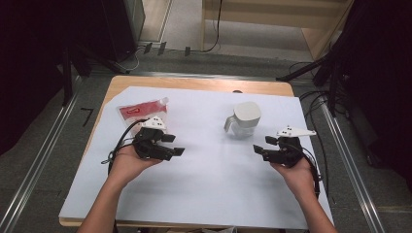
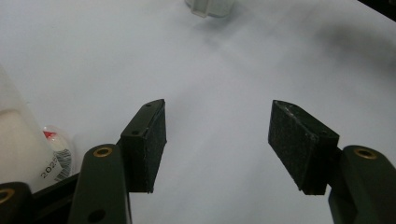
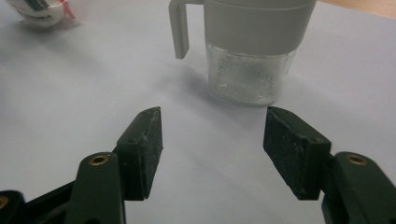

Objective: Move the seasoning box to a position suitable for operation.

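Observation:
A red and white pouch (image 1: 142, 110) with a corner spout lies flat at the back left of the white board. A glass jar (image 1: 244, 119) with a grey lid and side handle stands at the back centre-right. My left gripper (image 1: 173, 144) is held just in front of the pouch, pointing right, jaws open and nothing between them (image 2: 217, 140). The pouch's edge (image 2: 23, 144) shows beside its left jaw. My right gripper (image 1: 263, 145) is held to the front right of the jar, pointing left, open and empty (image 3: 212, 149). The jar (image 3: 250, 51) stands a short way beyond its jaws.
A white board (image 1: 204, 184) covers most of a wooden table (image 1: 194, 83). Metal rails run along both sides on the floor. Cables and dark stands crowd the right and back left.

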Demonstrator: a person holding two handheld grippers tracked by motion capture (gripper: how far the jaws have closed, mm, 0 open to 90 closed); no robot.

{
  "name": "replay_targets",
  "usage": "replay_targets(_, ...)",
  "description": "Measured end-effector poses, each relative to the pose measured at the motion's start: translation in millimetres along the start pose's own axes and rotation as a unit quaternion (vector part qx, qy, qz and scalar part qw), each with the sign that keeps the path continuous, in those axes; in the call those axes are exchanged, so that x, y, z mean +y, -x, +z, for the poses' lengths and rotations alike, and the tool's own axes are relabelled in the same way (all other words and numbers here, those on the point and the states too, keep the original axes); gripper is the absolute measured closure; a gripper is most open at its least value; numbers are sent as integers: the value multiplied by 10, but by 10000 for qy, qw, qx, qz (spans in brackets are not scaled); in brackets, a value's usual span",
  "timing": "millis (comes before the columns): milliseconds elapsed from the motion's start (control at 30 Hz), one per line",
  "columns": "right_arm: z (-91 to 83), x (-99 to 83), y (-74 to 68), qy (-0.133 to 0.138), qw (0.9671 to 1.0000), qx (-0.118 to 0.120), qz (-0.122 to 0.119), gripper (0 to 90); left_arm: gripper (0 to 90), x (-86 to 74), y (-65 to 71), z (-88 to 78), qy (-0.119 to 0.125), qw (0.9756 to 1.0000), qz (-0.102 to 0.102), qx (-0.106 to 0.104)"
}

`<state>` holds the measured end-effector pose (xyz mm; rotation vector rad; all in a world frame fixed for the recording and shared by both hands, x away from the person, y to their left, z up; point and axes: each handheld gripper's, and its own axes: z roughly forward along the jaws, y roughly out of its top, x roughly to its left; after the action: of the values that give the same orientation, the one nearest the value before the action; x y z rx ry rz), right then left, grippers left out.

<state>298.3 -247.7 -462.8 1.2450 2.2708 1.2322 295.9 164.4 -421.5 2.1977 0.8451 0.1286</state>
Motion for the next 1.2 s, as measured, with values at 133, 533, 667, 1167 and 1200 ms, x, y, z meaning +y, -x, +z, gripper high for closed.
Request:
replay_targets(133,16,19,23,104,9997,-146,140,298,379,2,-2,-3,-4,10000,46,-33)
replay_targets(533,48,149,55,212,9988,-241,373,242,379,-4,16,-1,22,10000,53,-75)
replay_targets(667,94,207,41,171,9989,-252,361,231,380,1,34,5,58,9999,62,-98)
replay_targets(1167,361,363,21,46,9974,-641,338,122,379,1,37,4,73,9998,79,-151)
replay_targets(1200,389,361,17,43,9969,-700,369,83,379,1,37,6,66,9998,93,-163)
